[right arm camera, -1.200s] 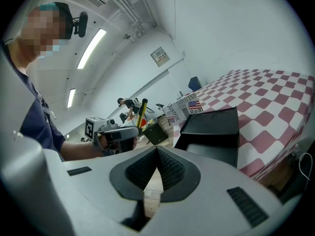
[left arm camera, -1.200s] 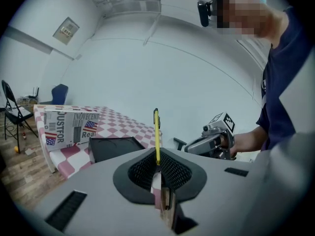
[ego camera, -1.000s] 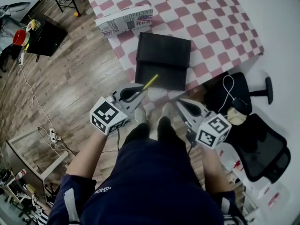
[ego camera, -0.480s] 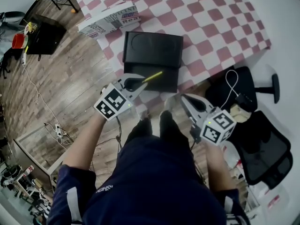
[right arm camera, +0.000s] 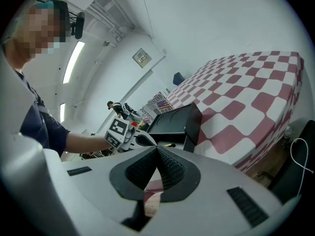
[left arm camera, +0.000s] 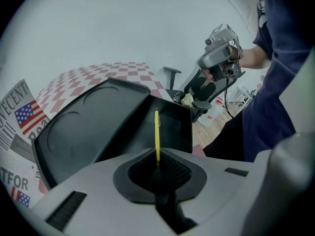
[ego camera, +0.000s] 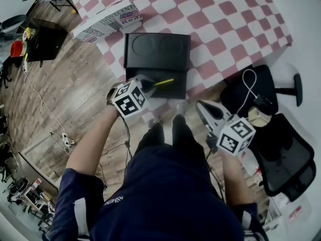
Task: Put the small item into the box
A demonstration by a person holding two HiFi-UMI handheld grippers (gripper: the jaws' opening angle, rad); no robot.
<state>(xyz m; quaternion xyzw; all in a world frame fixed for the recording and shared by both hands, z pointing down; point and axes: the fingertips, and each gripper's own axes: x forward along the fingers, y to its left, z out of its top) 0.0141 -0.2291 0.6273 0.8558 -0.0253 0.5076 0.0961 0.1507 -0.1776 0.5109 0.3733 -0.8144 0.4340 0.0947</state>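
An open black box (ego camera: 173, 80) lies at the near edge of the checkered table, its lid (ego camera: 157, 49) folded back flat. My left gripper (ego camera: 146, 85) is shut on a thin yellow stick (ego camera: 163, 82), whose free end reaches over the box's open compartment. In the left gripper view the yellow stick (left arm camera: 157, 134) rises from the closed jaws of that gripper (left arm camera: 157, 162) in front of the box (left arm camera: 172, 124). My right gripper (ego camera: 202, 108) hangs off the table's edge to the right of the box. Its jaws (right arm camera: 156, 150) are shut with nothing in them.
A folded newspaper (ego camera: 108, 20) lies on the table's left corner behind the box. The red-and-white cloth (ego camera: 225, 19) drapes over the edges. A black office chair (ego camera: 281, 154) and a white cable (ego camera: 247, 93) are at the right. The person's legs stand below on wood floor (ego camera: 75, 94).
The left gripper has moved forward to the box with the yellow stick, whose tip now lies over the open compartment. The right gripper has hardly shifted.
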